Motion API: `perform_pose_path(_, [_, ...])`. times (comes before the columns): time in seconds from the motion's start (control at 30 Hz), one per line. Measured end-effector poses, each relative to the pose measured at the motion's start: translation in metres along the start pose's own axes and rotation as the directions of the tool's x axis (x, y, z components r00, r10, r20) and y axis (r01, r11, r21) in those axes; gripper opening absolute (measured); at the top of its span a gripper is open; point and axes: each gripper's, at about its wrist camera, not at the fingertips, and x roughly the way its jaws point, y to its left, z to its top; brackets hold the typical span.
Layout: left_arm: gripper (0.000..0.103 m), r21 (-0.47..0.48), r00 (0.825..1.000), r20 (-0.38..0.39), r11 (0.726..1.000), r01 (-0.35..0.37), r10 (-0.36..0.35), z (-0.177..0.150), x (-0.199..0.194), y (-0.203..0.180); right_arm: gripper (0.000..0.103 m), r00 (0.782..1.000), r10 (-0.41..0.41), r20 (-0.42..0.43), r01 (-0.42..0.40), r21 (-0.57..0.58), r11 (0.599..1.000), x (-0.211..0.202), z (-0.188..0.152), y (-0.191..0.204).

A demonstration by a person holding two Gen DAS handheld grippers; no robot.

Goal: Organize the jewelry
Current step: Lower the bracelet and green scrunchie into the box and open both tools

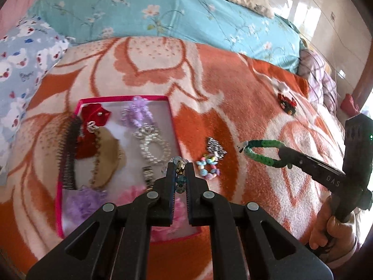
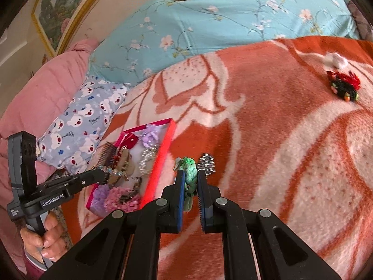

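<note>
My left gripper (image 1: 180, 167) is shut on a bracelet of clear and blue beads (image 1: 178, 160), held above the near right part of the pink box (image 1: 126, 97). The box holds a dark comb, pearl and purple pieces, and scrunchies. In the right wrist view the left gripper (image 2: 105, 177) carries the bead bracelet (image 2: 116, 171) over the pink box (image 2: 161, 154). My right gripper (image 2: 191, 173) is shut on a green braided band (image 2: 189, 163). From the left wrist the right gripper (image 1: 283, 157) holds the green band (image 1: 263, 151) above the blanket, right of the box.
On the orange and cream blanket, a silver piece (image 1: 215, 148) and a pastel bead bracelet (image 1: 208, 166) lie just right of the box. A red and black hair ornament (image 2: 343, 86) lies far right. Pillows and a blue floral quilt (image 1: 163, 11) bound the far side.
</note>
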Motion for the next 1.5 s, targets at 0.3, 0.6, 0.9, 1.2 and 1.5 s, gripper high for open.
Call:
perform_pose_path(0.3, [0.006, -0.079, 0.998, 0.035, 0.996, -0.045, 0.048, -0.006, -0.021, 0.04, 0.01, 0.997, 0.069, -0.039, -0.071, -0.063, 0.995, 0.021, -0.001, 0.045])
perform_pose_path(0.6, [0.006, -0.151, 0.992, 0.07, 0.985, -0.089, 0.1, -0.012, -0.041, 0.078, 0.01, 0.987, 0.13, -0.096, -0.141, -0.114, 0.983, 0.045, -0.01, 0.087])
perform_pose_path(0.9, [0.006, -0.204, 0.99, 0.062, 0.972, -0.113, 0.128, -0.021, -0.04, 0.105, 0.01, 0.975, 0.171, -0.14, -0.19, -0.137, 0.972, 0.066, -0.017, 0.118])
perform_pose_path(1.2, [0.006, -0.234, 0.992, 0.02, 0.965, -0.12, 0.129, -0.034, -0.016, 0.117, 0.01, 0.965, 0.16, -0.209, -0.189, -0.124, 0.974, 0.103, -0.026, 0.123])
perform_pose_path(1.5, [0.006, -0.26, 0.991, -0.07, 0.957, -0.128, 0.113, -0.059, 0.016, 0.129, 0.01, 0.96, 0.115, -0.253, -0.145, -0.101, 0.984, 0.129, -0.038, 0.112])
